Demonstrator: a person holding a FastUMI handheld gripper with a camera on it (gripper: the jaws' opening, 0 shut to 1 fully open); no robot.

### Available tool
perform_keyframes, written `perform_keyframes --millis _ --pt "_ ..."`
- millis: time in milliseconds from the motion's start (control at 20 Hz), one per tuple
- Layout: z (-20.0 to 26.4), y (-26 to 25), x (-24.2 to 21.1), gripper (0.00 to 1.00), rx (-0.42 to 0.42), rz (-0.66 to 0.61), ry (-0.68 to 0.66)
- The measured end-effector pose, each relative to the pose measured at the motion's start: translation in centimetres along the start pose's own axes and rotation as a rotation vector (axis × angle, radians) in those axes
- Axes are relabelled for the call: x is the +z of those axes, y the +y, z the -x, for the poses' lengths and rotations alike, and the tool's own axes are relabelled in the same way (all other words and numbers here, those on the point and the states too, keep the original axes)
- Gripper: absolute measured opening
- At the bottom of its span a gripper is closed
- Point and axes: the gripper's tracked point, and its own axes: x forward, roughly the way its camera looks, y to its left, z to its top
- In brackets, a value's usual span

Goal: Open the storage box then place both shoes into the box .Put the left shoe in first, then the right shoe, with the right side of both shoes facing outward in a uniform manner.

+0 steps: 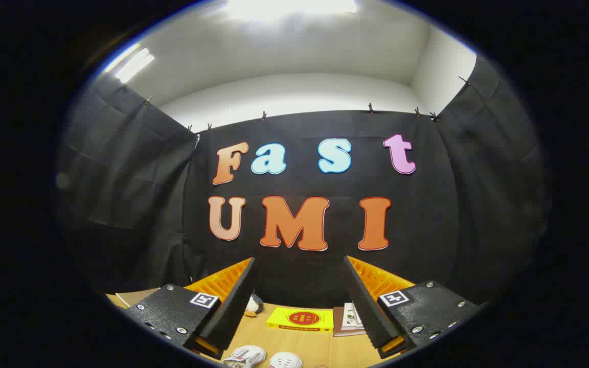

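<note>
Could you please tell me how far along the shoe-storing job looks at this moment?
Nothing looks done yet. Both white shoes lie on the wooden table, low between the fingers. The tool is open and holds nothing, pointing at the booth wall over a yellow box. Left: opening the storage box, then loading the left shoe, then the right.

White shoes [246, 355] with red marks lie on the light brown wooden table [320, 347], near a yellow book [300, 319] with a red circle.

Bright overhead glare, sharp centre, fisheye-bent edges.
</note>
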Motion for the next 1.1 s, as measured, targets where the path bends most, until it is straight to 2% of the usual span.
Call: perform_keyframes --millis 500,800,950,1100 --pt "-0.5 1.0 1.2 0.99 0.015 0.032 -0.05" --pt "-1.1 1.8 0.5 0.98 0.026 -0.068 -0.044" --pt "-1.3 4.9 -2.5 0.98 0.12 -0.074 0.042" --pt "-1.5 8.5 -9.3 0.98 0.207 -0.074 0.263"
